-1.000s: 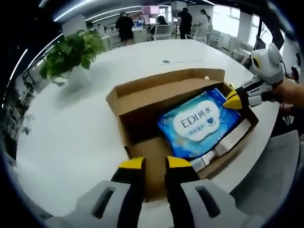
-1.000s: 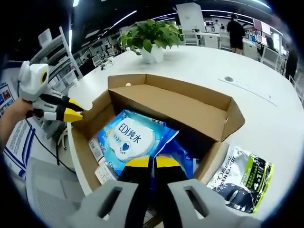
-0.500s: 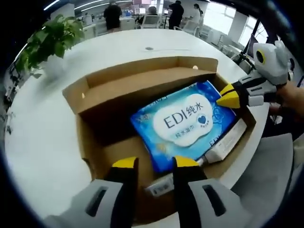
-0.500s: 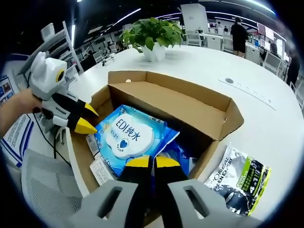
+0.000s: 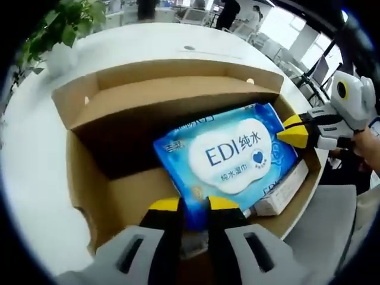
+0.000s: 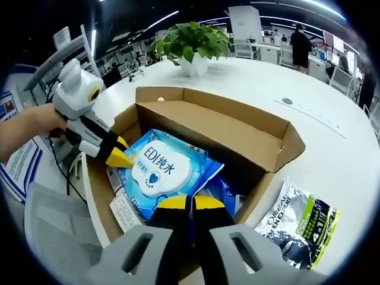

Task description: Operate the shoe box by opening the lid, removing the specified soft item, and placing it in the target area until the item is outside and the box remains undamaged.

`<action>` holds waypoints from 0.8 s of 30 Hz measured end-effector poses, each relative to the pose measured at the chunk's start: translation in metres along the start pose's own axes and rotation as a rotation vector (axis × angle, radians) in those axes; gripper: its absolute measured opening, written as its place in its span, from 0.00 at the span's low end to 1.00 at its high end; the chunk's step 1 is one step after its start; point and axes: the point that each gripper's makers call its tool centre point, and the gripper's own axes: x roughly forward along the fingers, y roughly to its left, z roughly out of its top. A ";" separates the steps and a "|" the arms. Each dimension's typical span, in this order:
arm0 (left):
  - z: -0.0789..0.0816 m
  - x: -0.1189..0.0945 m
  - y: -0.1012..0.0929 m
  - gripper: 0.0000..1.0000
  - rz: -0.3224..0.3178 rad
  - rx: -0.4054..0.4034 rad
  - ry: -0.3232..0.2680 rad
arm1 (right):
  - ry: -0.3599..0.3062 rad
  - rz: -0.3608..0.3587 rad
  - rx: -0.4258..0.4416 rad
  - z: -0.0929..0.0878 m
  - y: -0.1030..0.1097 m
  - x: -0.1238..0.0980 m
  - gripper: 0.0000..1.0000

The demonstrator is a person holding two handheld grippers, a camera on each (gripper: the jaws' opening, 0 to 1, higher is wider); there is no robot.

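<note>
Shoe box [image 6: 237,139] stands open on the white surface [image 6: 332,136], lid folded back on the plant side. Step in hand: removing the soft item. Blue wipes pack [image 5: 228,157] lies flat inside the box, on top of a small white carton [image 5: 282,193]. Left gripper [image 5: 193,205]: jaws nearly closed on the pack's near edge. Right gripper [image 6: 190,203]: jaws narrowed to a slit on the opposite blue edge; firm hold cannot be told for either. Next move, as judged: lift the pack straight up clear of the box walls, then carry it out to the surface. Obstacles: box walls close round the pack. Silver-black pouch [image 6: 303,222] lies just beside the box; potted plant [image 6: 193,44] beyond it
</note>
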 end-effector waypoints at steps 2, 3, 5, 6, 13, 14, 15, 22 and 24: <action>0.000 0.000 0.000 0.07 0.007 0.005 -0.004 | -0.001 0.000 0.004 0.000 0.000 -0.001 0.00; 0.001 0.000 0.000 0.06 0.008 0.004 -0.006 | -0.002 0.001 0.006 0.000 0.000 -0.001 0.00; 0.001 0.000 0.001 0.05 0.012 0.004 -0.011 | -0.003 0.001 0.008 0.000 0.000 -0.001 0.00; 0.002 -0.001 0.001 0.04 0.015 -0.008 -0.015 | -0.003 0.001 0.007 0.000 0.000 -0.001 0.00; 0.003 -0.008 -0.002 0.00 0.007 -0.025 -0.029 | -0.007 -0.003 0.008 0.002 0.000 -0.003 0.00; 0.002 -0.009 -0.003 0.00 0.009 -0.022 -0.029 | -0.010 -0.002 0.010 0.002 0.001 -0.003 0.00; 0.002 -0.010 -0.004 0.00 0.013 -0.014 -0.030 | -0.016 -0.001 0.014 0.003 0.001 -0.004 0.00; 0.005 -0.018 -0.005 0.00 0.020 0.006 -0.047 | -0.036 0.002 0.033 0.008 0.003 -0.008 0.00; 0.005 -0.020 -0.005 0.00 0.020 0.007 -0.053 | -0.042 0.005 0.035 0.009 0.004 -0.009 0.00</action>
